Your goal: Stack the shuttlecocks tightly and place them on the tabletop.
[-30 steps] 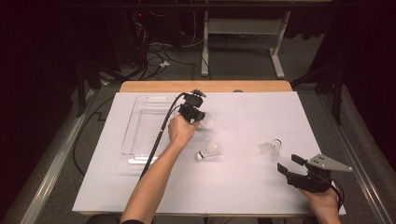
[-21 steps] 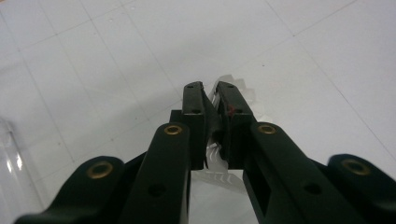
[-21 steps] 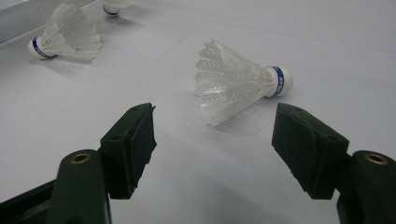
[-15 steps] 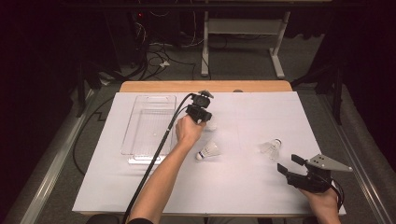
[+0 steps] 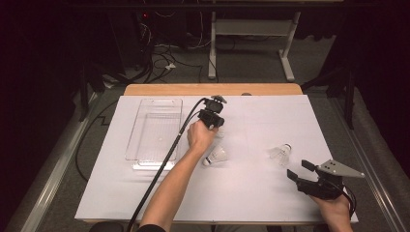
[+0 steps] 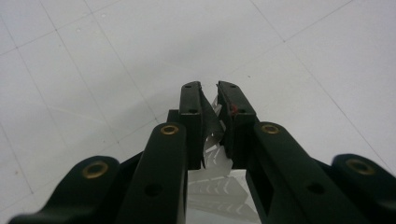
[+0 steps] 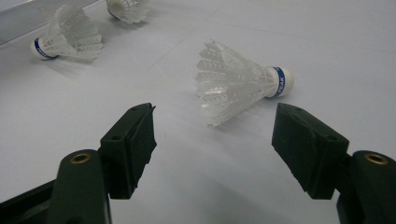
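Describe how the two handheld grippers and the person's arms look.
Both grippers are black with two blocky jaws and brass-coloured rivets. The left gripper trails a thick black cable along the forearm; one jaw pad bears a small red mark. The right gripper carries a grey three-cornered plate on top. Both forearms are bare; a dark sleeve edge shows at the left elbow.

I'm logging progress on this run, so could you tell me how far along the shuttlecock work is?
Done: nothing yet; the clear tray looks empty. In hand: the left gripper is shut on a shuttlecock. Left: two shuttlecocks lie on the table, one mid-table, one before the open right gripper.
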Demonstrator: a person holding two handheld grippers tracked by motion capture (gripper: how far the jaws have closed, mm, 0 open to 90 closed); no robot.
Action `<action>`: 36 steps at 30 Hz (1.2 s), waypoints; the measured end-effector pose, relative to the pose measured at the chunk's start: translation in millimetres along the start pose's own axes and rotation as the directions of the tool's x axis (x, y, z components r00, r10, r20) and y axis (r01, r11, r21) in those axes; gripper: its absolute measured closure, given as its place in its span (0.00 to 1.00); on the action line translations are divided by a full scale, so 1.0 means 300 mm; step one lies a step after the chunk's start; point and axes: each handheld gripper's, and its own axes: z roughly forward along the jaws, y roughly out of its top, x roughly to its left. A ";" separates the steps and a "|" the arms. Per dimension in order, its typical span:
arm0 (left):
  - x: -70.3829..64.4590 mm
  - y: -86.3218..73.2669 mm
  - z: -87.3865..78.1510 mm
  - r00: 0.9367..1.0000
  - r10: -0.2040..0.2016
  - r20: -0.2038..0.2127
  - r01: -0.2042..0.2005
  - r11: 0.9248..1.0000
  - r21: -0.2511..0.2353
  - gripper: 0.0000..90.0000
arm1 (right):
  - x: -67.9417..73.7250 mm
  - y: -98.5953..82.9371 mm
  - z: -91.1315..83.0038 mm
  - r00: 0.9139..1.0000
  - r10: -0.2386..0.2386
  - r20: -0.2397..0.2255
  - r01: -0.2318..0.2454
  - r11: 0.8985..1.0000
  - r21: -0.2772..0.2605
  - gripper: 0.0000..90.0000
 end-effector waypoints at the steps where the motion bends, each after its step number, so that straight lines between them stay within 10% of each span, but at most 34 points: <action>1: -0.001 0.002 0.003 1.000 0.000 -0.002 0.000 1.000 0.003 0.90 | 0.000 0.000 0.000 1.000 0.000 0.000 0.000 1.000 0.000 0.34; 36: -0.005 0.017 0.059 1.000 0.021 -0.006 -0.021 1.000 0.009 0.80 | -0.003 -0.001 0.001 1.000 0.002 -0.006 -0.002 1.000 0.001 0.34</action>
